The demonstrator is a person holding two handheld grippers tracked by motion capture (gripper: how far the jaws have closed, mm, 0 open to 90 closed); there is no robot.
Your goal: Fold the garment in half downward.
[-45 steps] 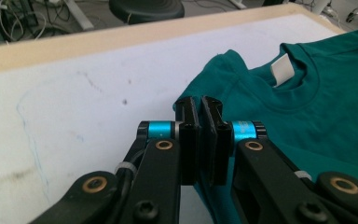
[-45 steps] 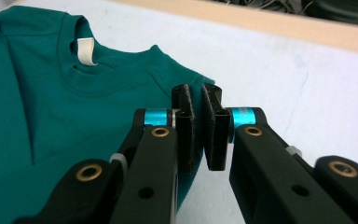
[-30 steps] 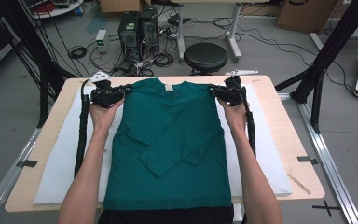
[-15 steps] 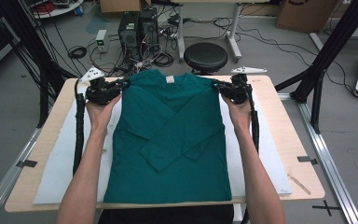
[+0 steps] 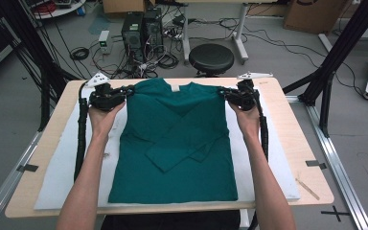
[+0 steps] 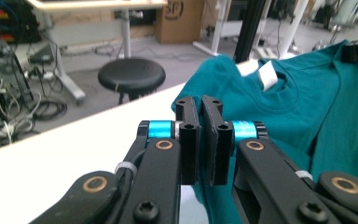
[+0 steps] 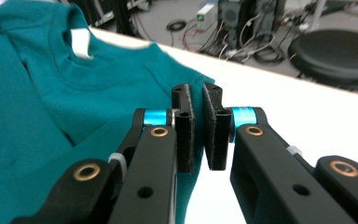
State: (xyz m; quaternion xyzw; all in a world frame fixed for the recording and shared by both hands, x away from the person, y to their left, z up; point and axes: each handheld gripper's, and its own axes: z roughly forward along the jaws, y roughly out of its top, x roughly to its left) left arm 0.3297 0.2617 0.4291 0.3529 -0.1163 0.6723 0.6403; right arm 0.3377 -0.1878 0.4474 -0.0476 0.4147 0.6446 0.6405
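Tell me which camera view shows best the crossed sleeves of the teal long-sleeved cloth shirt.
The high view: it looks down on the whole teal long-sleeved cloth shirt, so the crossed sleeves on its front are plain. The left gripper view gives the collar and one shoulder; the right gripper view gives the collar and the other shoulder.

teal long-sleeved shirt (image 5: 172, 158) | lies flat before me on the white mat, collar at the far edge, hem near me | both sleeves folded in, crossed over the chest | white neck label showing | each shoulder corner pinched in my jaws
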